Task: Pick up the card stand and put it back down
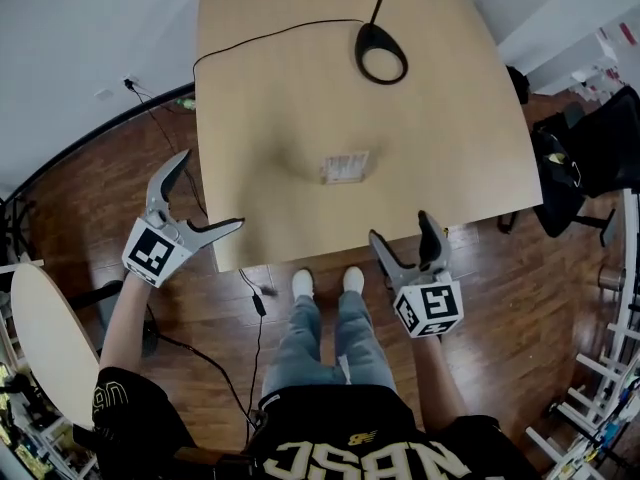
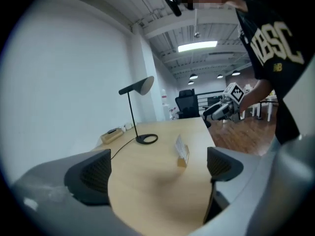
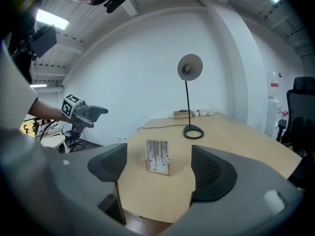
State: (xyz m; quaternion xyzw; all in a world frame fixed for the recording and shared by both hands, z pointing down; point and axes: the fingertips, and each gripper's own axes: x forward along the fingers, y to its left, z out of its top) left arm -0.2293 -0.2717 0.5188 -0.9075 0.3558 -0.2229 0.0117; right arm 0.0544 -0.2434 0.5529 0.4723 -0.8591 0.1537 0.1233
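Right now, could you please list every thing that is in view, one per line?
table: one, light wood, centre of the head view.
card stand: one, wooden base holding a white striped card, upright mid-table.
desk lamp: one, black, far side of the table.
cable: one, black, from the lamp across the table and off its left edge.
small box: one, wooden, table's far edge behind the lamp.
office chair: one, black, right of the table.
round tabletop: one, pale, far left.
shoes: two, white, at the table's near edge.
left gripper: one, grey, open and empty, by the table's near left corner.
right gripper: one, grey, open and empty, at the near edge.
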